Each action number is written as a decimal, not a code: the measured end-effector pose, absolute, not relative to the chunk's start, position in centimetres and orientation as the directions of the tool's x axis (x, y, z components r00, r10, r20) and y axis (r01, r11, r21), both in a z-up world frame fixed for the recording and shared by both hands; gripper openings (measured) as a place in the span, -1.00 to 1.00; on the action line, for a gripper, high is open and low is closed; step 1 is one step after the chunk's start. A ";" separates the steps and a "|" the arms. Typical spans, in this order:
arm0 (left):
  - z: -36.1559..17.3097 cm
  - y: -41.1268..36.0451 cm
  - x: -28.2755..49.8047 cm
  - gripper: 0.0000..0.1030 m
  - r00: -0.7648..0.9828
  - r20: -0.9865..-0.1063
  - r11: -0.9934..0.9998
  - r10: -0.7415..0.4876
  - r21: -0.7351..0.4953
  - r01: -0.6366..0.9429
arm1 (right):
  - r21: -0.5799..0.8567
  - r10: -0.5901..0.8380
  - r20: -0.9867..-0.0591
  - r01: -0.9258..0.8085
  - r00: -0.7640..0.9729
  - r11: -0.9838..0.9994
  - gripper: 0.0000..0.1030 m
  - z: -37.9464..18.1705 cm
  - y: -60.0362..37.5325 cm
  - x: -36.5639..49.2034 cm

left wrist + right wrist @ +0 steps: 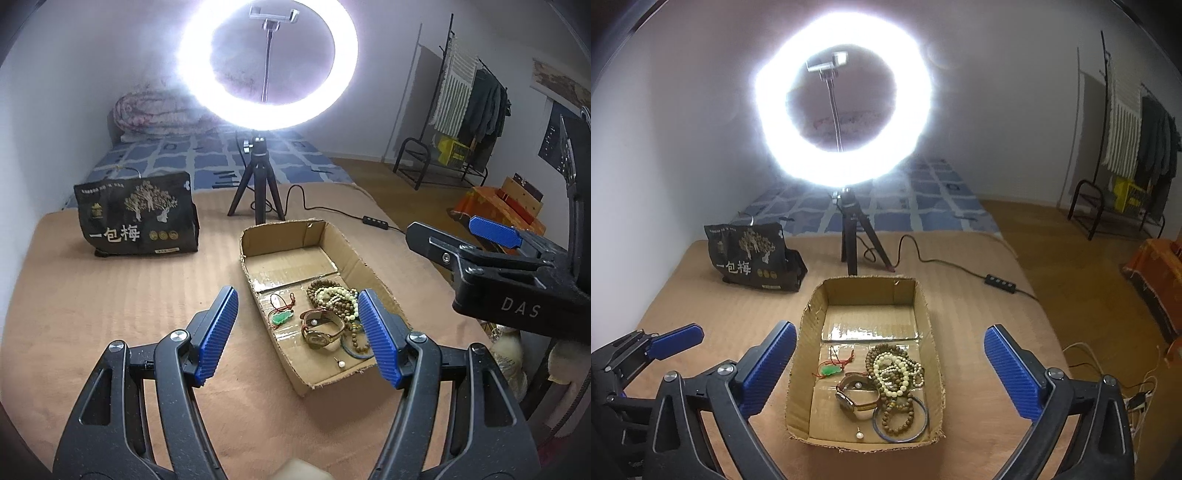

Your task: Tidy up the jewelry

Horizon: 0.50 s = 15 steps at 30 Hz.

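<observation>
blue ribbed pads of the left gripper [297, 332] stand wide apart and hold nothing, hovering just short of the near end of the shallow open cardboard box [925, 295] on the tan ribbed bedcover [110, 295]. the right gripper [890, 373] is likewise spread wide and empty, its fingers either side of the box from its own view. all the jewelry lies in the near half of the box: a green jade-like pendant on a red cord [831, 370], a gold wristwatch with a brown strap [857, 400], a heap of brown wooden bead strings [897, 413] tangled with pale cream bead strings [892, 373], a thin dark bangle [925, 421] and a small pearl earring [859, 436] near the front wall. the beads look light, limp and likely to drag their neighbours along, so a pinch on a free outer loop seems best; the watch is stiffer and probably takes a grip across the strap; the pearl piece is tiny and may slip, and the pendant looks breakable, so its cord is the safer hold. where one bead string ends and another starts is hard to make out, the bangle is partly under the beads, and the glossy tape on the box floor glares under the white ring light on a black tripod [846, 221].
</observation>
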State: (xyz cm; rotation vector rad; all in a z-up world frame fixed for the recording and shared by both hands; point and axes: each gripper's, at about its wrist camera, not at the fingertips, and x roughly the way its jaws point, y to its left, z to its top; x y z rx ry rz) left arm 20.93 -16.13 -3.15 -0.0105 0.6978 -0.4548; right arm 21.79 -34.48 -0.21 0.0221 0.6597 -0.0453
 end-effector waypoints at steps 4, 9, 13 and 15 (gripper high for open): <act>-1.7 -15.8 19.0 0.55 0.704 -0.586 0.905 -0.400 -0.129 0.406 | -0.007 -0.056 -0.584 0.065 0.810 0.998 0.99 1.0 -34.1 20.4; -0.3 -15.3 17.2 0.64 0.725 -0.566 0.908 -0.392 -0.110 0.404 | -0.041 -0.091 -0.552 0.082 0.829 0.996 0.99 2.5 -33.3 18.6; 0.6 -14.5 15.8 0.81 0.747 -0.552 0.917 -0.370 -0.086 0.390 | -0.043 -0.099 -0.534 0.091 0.840 0.995 0.99 3.6 -33.0 17.4; 0.9 -14.1 15.3 0.82 0.758 -0.547 0.922 -0.355 -0.072 0.380 | -0.058 -0.112 -0.520 0.096 0.847 0.994 0.99 4.2 -32.7 16.8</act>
